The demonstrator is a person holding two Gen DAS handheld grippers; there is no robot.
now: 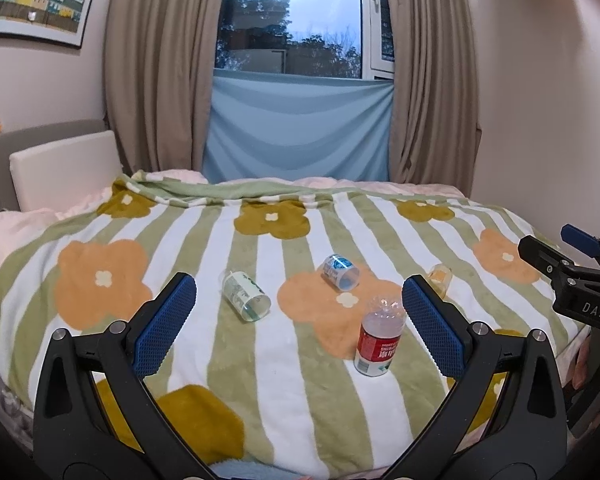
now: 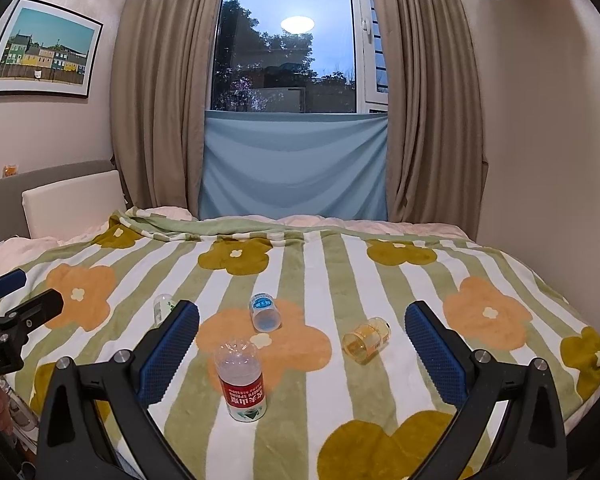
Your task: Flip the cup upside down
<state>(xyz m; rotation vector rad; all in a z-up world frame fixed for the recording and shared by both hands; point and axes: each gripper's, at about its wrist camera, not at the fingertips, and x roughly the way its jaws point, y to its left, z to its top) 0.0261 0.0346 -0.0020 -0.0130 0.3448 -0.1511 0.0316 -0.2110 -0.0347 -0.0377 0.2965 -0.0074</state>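
Several clear plastic cups sit on the flowered blanket (image 1: 204,360). A red-labelled cup (image 1: 377,339) stands with its rounded closed end up; it also shows in the right wrist view (image 2: 241,385). A green-labelled cup (image 1: 245,296) (image 2: 161,307), a blue-labelled cup (image 1: 340,273) (image 2: 265,312) and a yellow cup (image 2: 366,339) lie on their sides. The yellow cup (image 1: 440,276) is partly hidden behind my left finger. My left gripper (image 1: 299,300) is open and empty above the blanket. My right gripper (image 2: 302,330) is open and empty; it shows at the right edge in the left wrist view (image 1: 572,268).
The bed reaches back to a window with beige curtains (image 1: 156,80) and a blue cloth (image 1: 300,128). A white cushion (image 1: 64,168) and grey headboard stand at the left. A wall (image 2: 548,140) runs close along the bed's right side.
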